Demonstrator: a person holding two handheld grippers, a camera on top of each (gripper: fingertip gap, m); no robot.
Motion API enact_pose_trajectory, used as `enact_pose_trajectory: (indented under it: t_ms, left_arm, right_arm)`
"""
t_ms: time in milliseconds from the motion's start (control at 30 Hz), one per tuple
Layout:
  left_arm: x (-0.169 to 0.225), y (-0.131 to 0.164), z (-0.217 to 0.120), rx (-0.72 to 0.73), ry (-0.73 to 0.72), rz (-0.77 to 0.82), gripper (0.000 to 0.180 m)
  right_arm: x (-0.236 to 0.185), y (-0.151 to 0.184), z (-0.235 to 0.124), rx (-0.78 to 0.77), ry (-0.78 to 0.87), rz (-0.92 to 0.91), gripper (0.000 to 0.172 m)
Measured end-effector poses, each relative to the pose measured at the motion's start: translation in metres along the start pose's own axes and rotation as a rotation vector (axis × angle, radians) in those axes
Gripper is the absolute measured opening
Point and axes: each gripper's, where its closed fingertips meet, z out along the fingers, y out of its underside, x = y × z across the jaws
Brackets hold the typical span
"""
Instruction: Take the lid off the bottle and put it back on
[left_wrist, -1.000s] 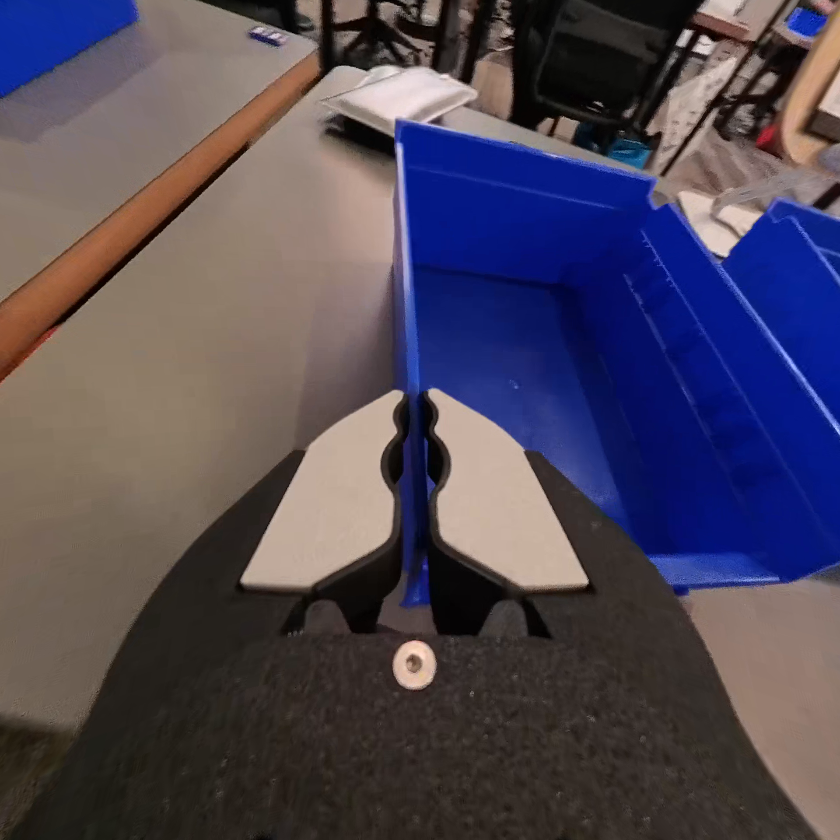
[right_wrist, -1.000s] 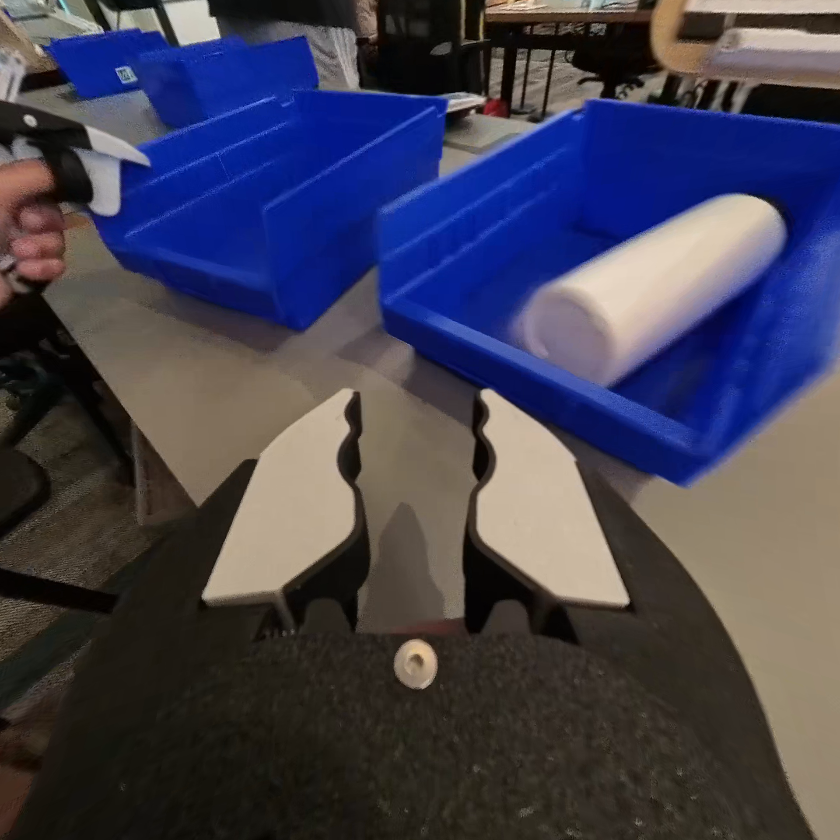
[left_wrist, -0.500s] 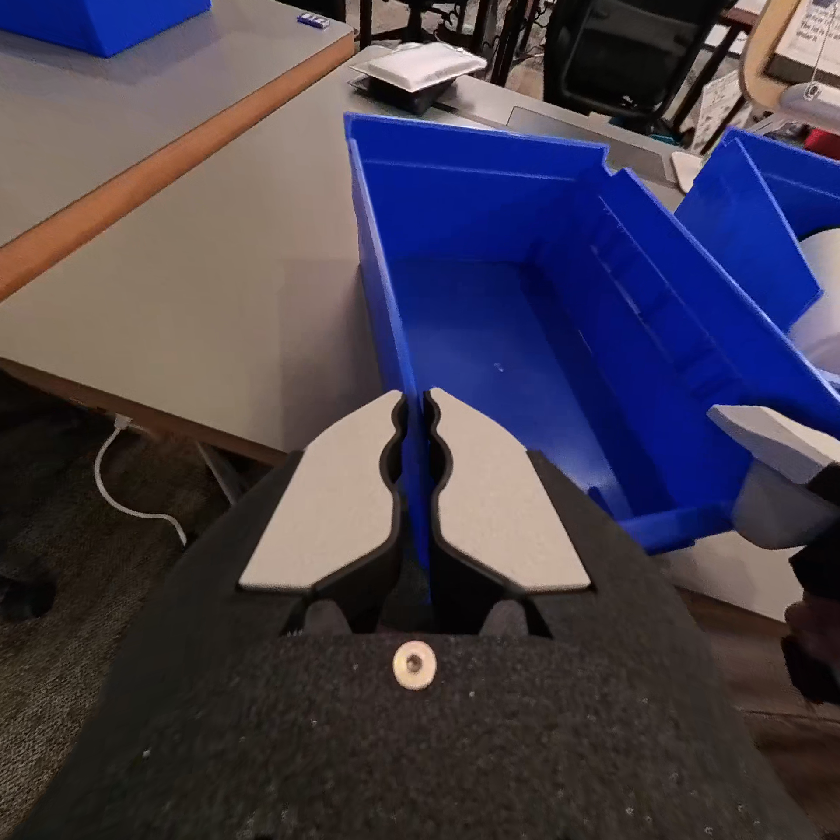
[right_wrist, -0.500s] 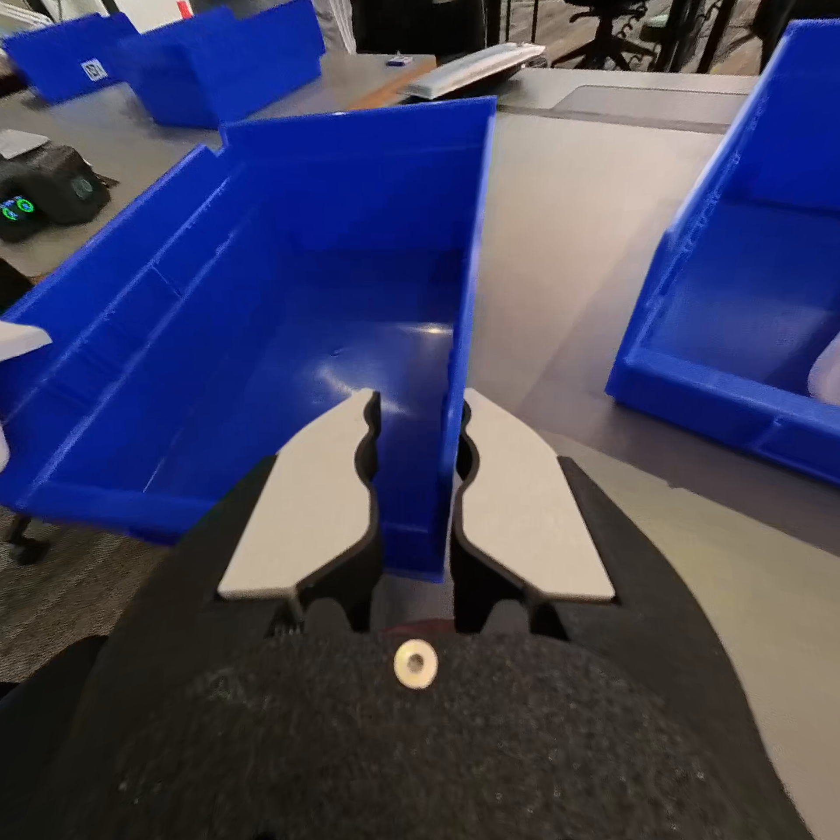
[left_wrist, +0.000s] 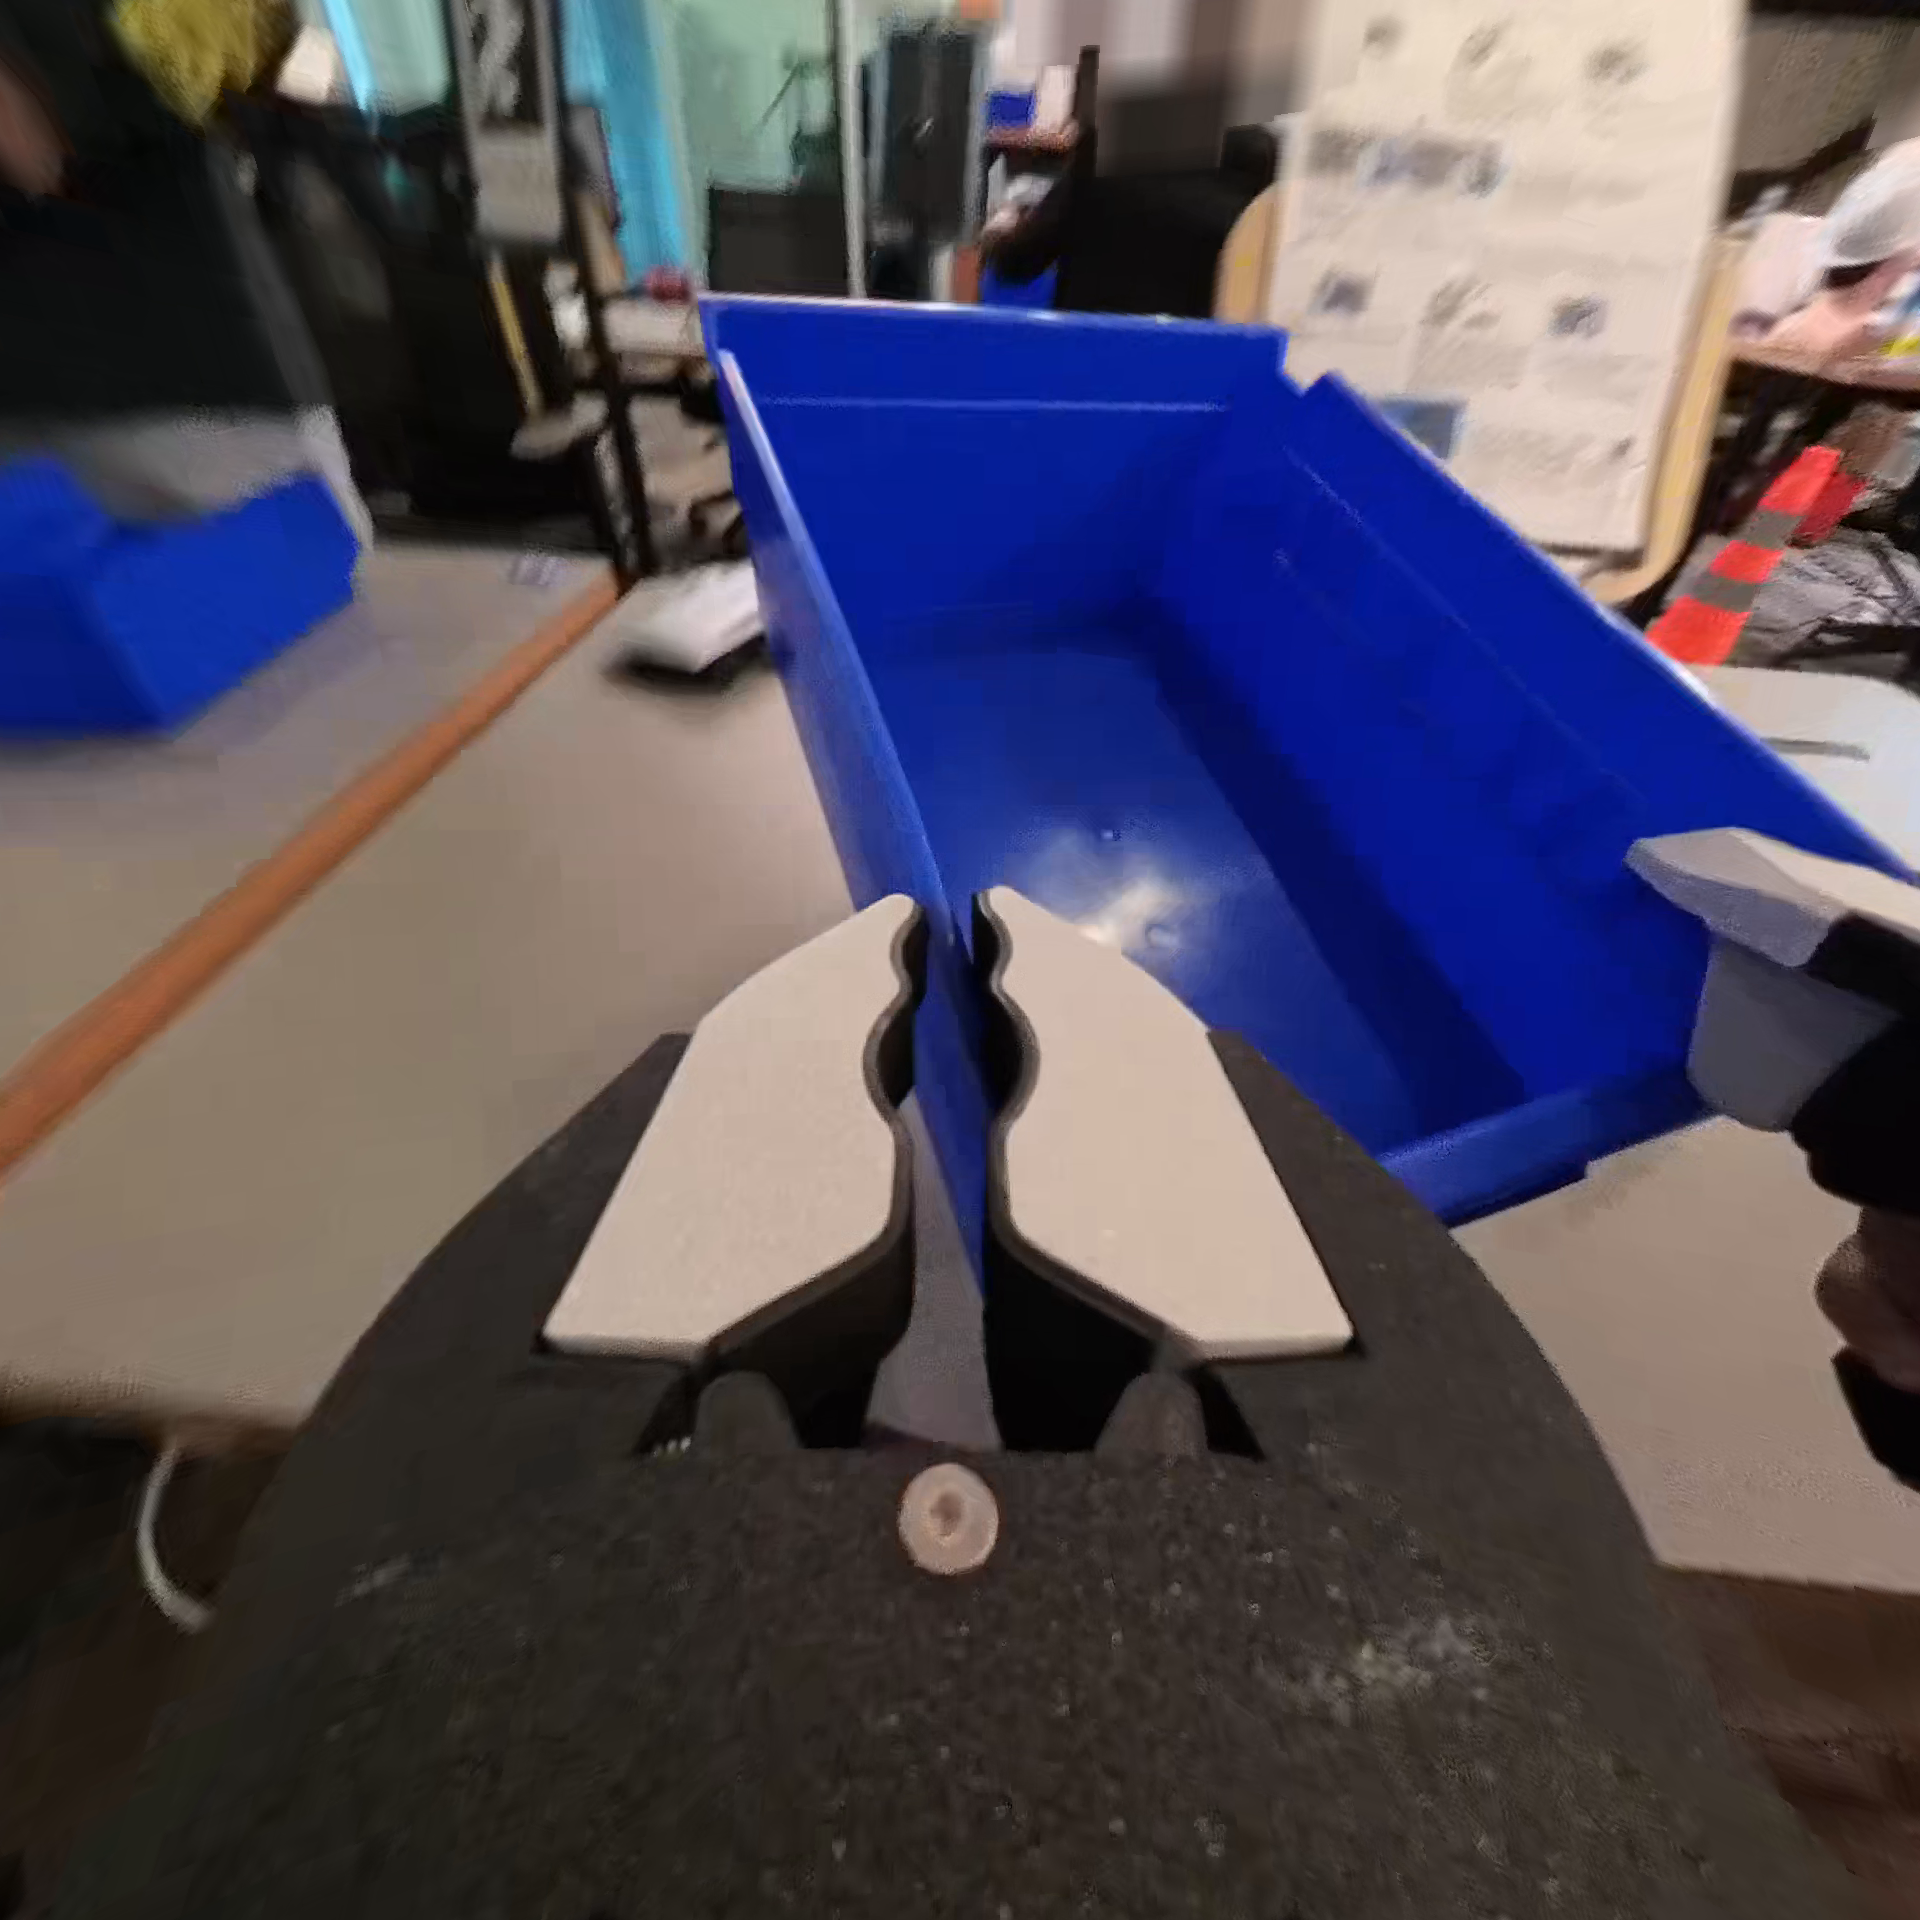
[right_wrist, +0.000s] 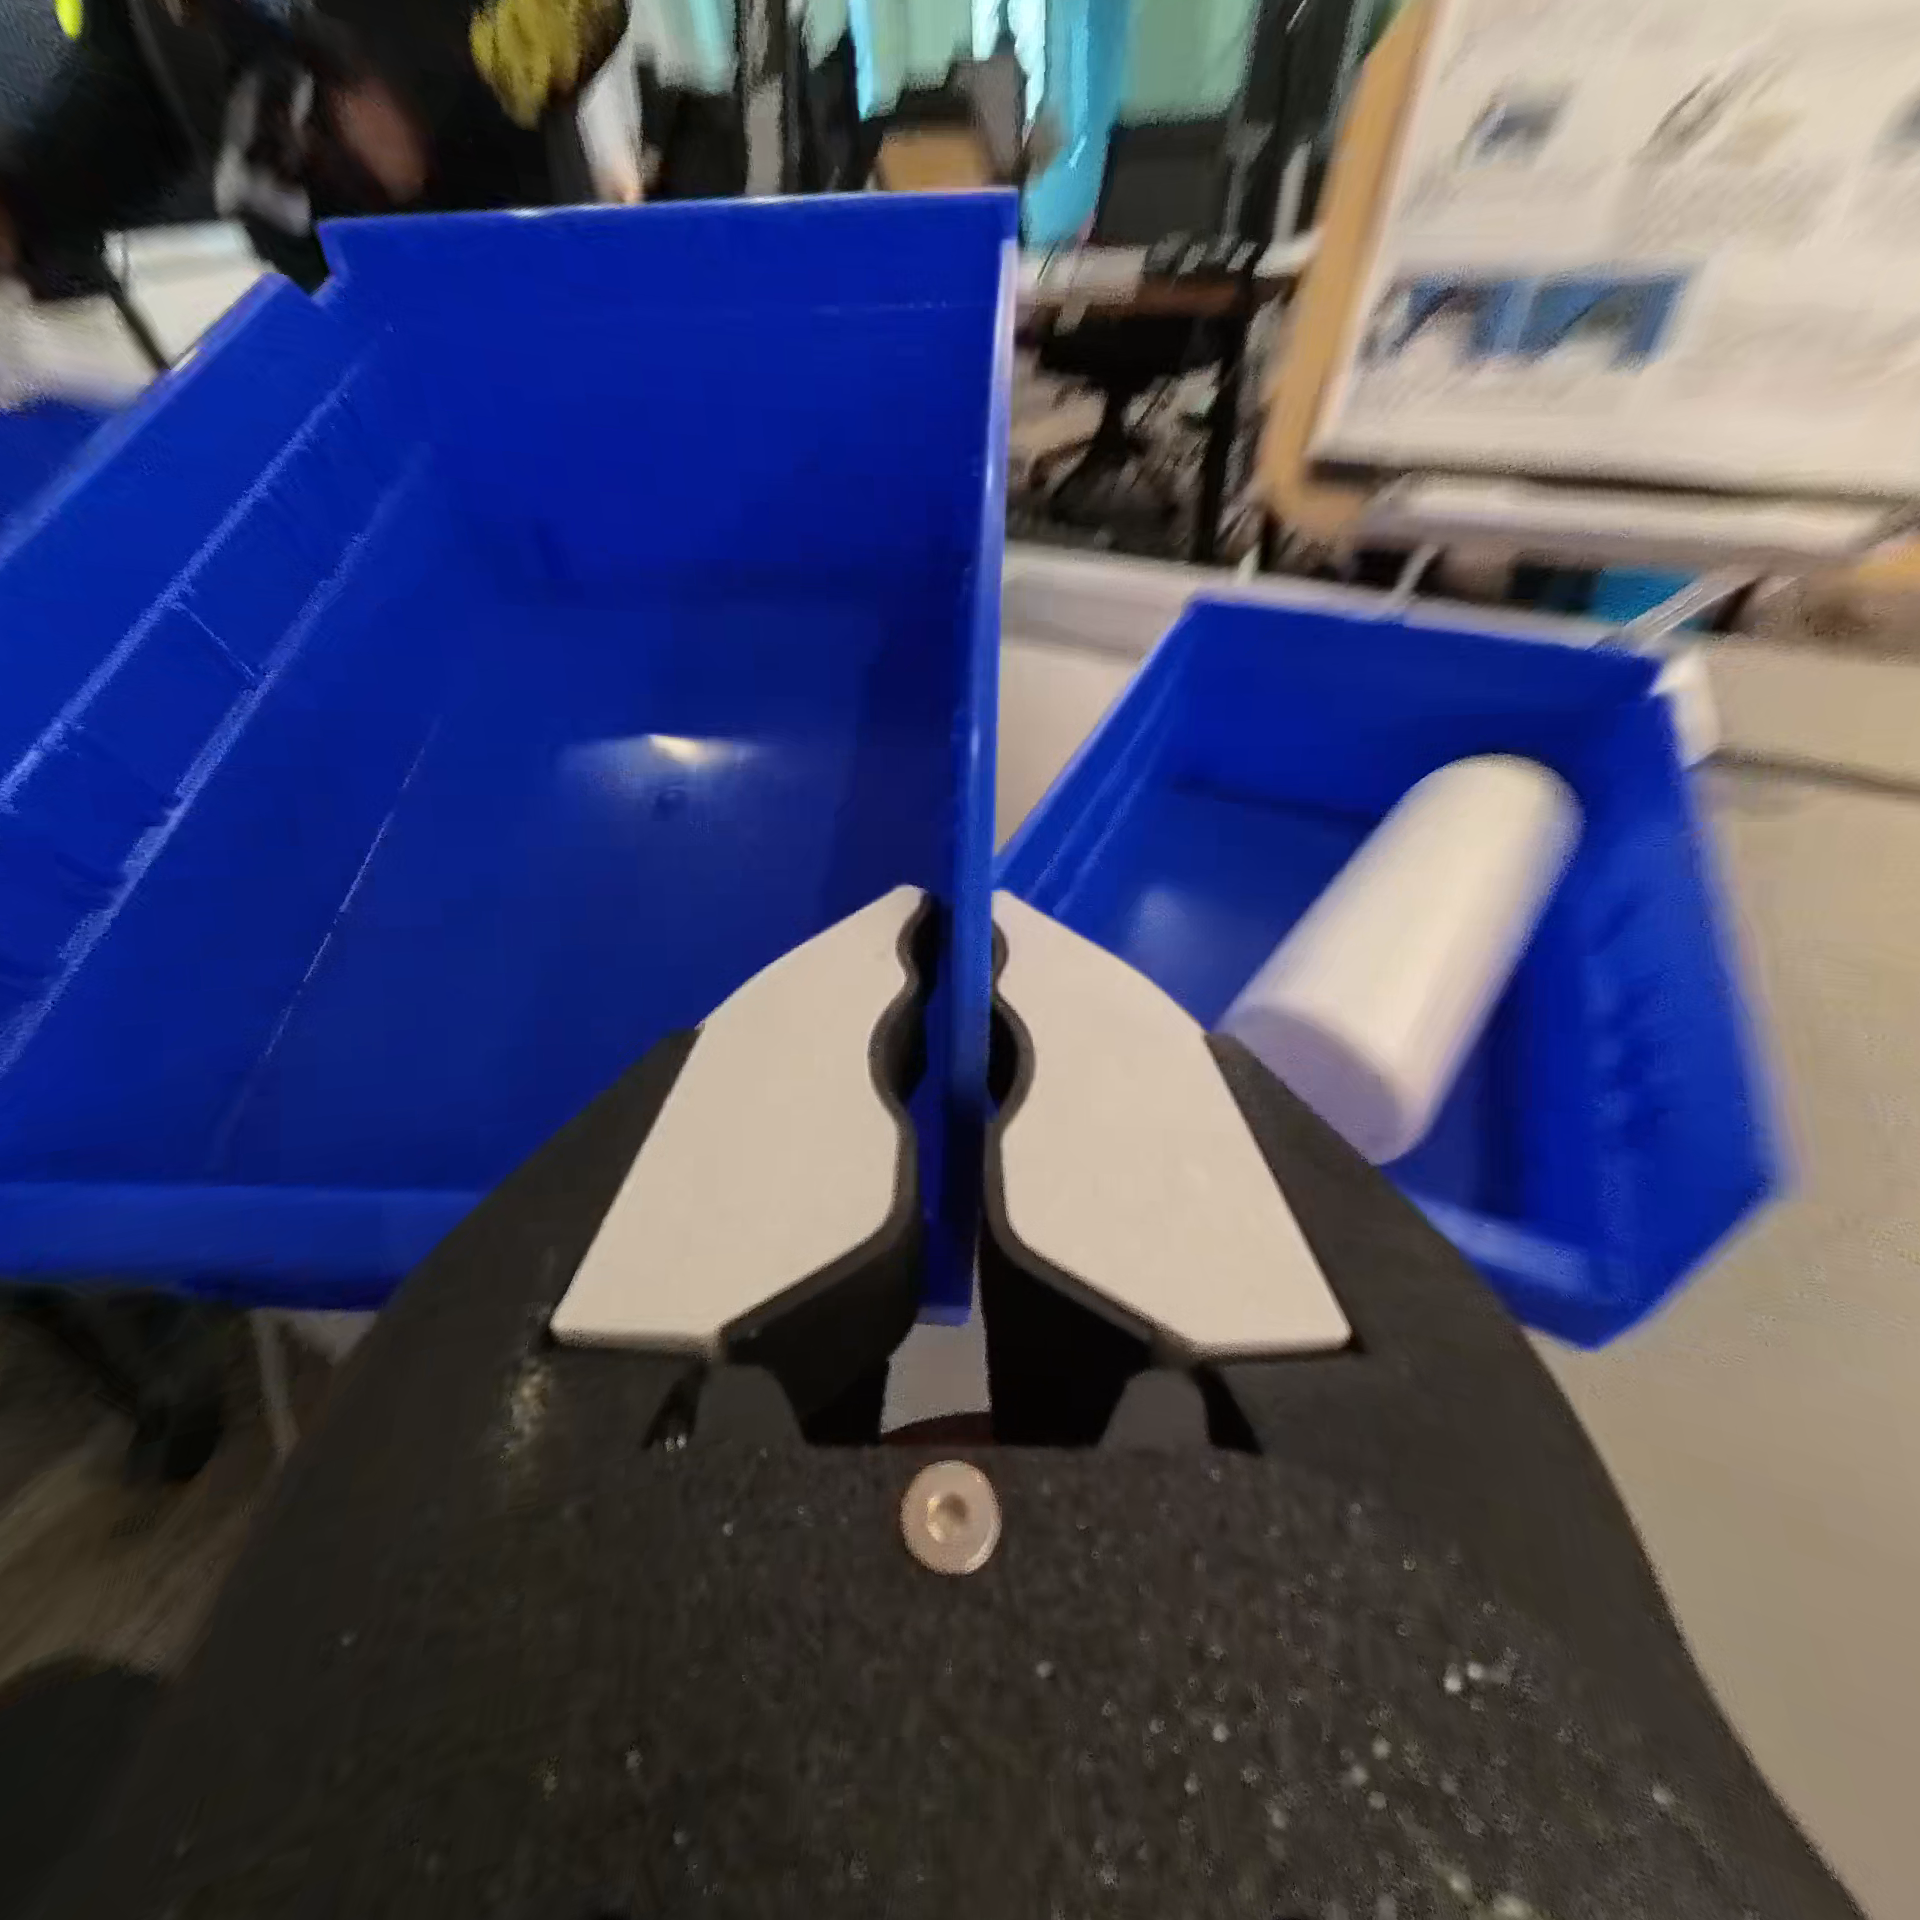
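a: where is the bottle (right_wrist: 1392, 966) at this point?

b: it lies on its side in the smaller blue bin (right_wrist: 1621, 1122) resting on the grey table (right_wrist: 1829, 1143), toward the table's right side in the right wrist view. it is white and cylindrical. motion blur hides the lid, so its seating cannot be confirmed. neither gripper touches the bottle

a: state of the fingers?

b: the right gripper (right_wrist: 961, 935) is closed narrow on the right side wall of the empty blue bin (right_wrist: 520, 831), both pads pressed to the thin plastic. the left gripper (left_wrist: 948, 935) is closed narrow on the opposite, left side wall of that same bin (left_wrist: 1143, 727). the right gripper also shows at the right edge of the left wrist view, on the far wall

a: which step is in hand, then?

b: judged from the frames, a preparatory one: the empty bin is gripped from both sides and appears lifted or tilted off the table's near edge. the lid work has not begun

a: what does the next move call for?

b: likely, set the empty bin down level with matched motion of both hands, since uneven lift would twist the thin walls. then release both walls and reach for the bottle: one gripper on the body, the other on the lid
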Motion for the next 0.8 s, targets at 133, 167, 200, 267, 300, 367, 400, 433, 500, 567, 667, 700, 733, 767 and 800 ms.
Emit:
enact_pose_trajectory:
  t_ms: [133,167,200,267,300,367,400,433,500,567,667,700,733,767,800]
  left_arm:
    - [0.094,-0.065,0.045,0.088,0.166,0.132,0.007]
    - [0.124,-0.072,0.059,0.088,0.213,0.155,0.007]
    - [0.158,-0.076,0.073,0.080,0.269,0.171,0.007]
    - [0.231,-0.069,0.098,0.022,0.390,0.183,0.009]
    - [0.267,-0.061,0.110,-0.002,0.428,0.203,0.009]
    - [0.334,-0.039,0.131,-0.043,0.462,0.260,0.008]
    - [0.364,-0.025,0.141,-0.064,0.473,0.269,0.008]
    - [0.391,-0.011,0.150,-0.086,0.479,0.268,0.008]
    - [0.433,0.015,0.163,-0.141,0.495,0.216,0.007]
    - [0.459,0.037,0.172,-0.185,0.508,0.158,0.007]
    - [0.476,0.064,0.180,-0.243,0.529,0.056,0.009]
    - [0.479,0.071,0.182,-0.252,0.524,0.044,0.009]
    - [0.483,0.079,0.184,-0.265,0.525,0.036,0.009]
    - [0.487,0.087,0.187,-0.289,0.526,0.027,0.009]
    - [0.490,0.097,0.191,-0.319,0.524,0.017,0.009]
  right_arm:
    - [0.092,-0.063,-0.031,0.157,0.155,0.030,0.005]
    - [0.123,-0.070,-0.038,0.176,0.206,0.038,0.005]
    - [0.156,-0.072,-0.044,0.191,0.252,0.060,0.005]
    - [0.228,-0.060,-0.060,0.209,0.345,0.141,0.005]
    - [0.263,-0.047,-0.069,0.197,0.375,0.180,0.005]
    - [0.327,-0.014,-0.086,0.142,0.414,0.243,0.005]
    - [0.357,0.002,-0.094,0.103,0.446,0.268,0.006]
    - [0.386,0.015,-0.102,0.062,0.483,0.292,0.006]
    - [0.432,0.030,-0.118,0.001,0.553,0.321,0.006]
    - [0.463,0.042,-0.127,-0.053,0.578,0.279,0.006]
    - [0.490,0.069,-0.121,-0.053,0.488,0.270,0.005]
    - [0.493,0.079,-0.118,-0.039,0.433,0.298,0.005]
    - [0.497,0.088,-0.117,-0.043,0.407,0.332,0.005]
    - [0.502,0.094,-0.117,-0.063,0.416,0.354,0.005]
    - [0.507,0.096,-0.117,-0.073,0.440,0.363,0.005]
